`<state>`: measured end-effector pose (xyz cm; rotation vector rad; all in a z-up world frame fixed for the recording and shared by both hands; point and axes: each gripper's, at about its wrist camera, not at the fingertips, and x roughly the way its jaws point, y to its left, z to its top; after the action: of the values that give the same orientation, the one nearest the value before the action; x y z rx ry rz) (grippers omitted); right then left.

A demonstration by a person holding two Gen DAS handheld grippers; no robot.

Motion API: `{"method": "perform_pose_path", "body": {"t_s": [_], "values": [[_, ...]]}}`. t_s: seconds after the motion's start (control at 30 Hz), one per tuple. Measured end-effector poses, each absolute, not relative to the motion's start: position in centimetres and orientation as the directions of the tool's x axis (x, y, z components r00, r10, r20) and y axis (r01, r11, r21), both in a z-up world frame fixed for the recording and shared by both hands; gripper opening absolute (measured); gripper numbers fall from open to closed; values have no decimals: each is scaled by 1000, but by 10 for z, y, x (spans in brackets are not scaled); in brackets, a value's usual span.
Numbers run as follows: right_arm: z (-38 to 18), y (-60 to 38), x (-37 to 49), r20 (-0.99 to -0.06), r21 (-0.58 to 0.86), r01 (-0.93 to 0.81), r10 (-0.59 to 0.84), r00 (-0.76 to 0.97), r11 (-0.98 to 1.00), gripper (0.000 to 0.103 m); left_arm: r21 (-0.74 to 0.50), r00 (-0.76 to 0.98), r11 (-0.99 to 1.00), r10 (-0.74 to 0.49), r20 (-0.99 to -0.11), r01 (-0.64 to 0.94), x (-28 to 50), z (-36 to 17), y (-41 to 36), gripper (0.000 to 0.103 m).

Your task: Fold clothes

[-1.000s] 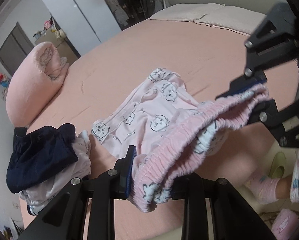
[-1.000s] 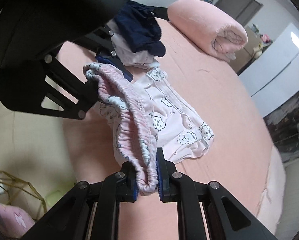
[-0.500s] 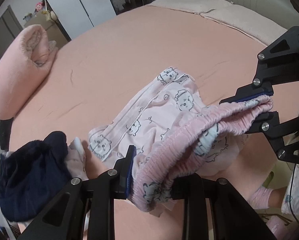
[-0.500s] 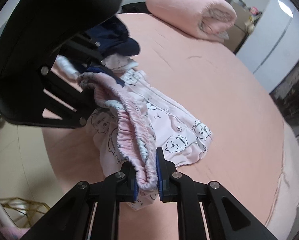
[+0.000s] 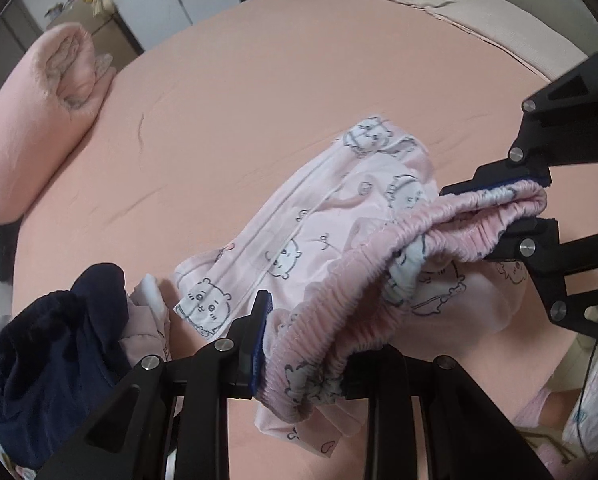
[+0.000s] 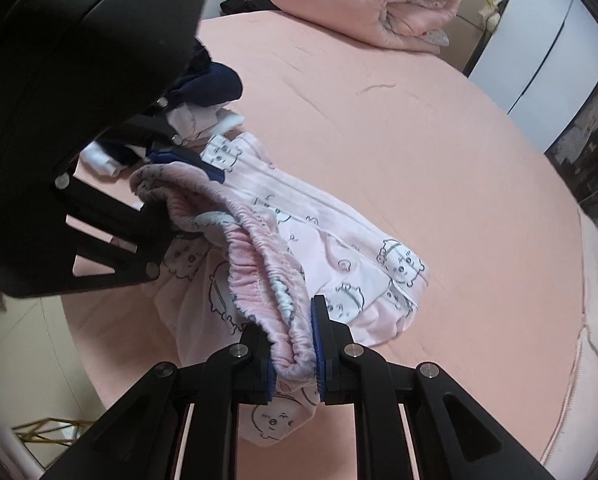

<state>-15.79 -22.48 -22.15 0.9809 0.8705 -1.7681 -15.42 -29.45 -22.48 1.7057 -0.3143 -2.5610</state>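
While the left tool grips one end of the gathered waistband and the right tool clamps the other end, the pink printed shorts hang between them with the leg part trailing onto the bed. Both tools are closed on the elastic band, each with fabric bunched between its blue pads. The near edge of the bed curves just below the right tool, and part of the shorts drapes close to that edge. Beyond the shorts the peach sheet lies open and mostly flat, with only faint creases, all the way to the far side.

One rolled pink quilt sits at the far edge of the bed, well apart from the shorts. One heap of other clothes, dark navy on top with pale pieces under it, lies just beside the left tool, near the hem of the shorts. One beige cover lies along the bed's far rim.
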Motion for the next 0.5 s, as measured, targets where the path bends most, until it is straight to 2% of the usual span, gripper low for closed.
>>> {"method": "perform_pose_path", "body": {"t_s": [0.5], "values": [[-269, -255, -208, -947, -40, 885, -266, -182, -464, 18, 86, -246, -995, -98, -964, 58, -184, -273, -326, 26]]}}
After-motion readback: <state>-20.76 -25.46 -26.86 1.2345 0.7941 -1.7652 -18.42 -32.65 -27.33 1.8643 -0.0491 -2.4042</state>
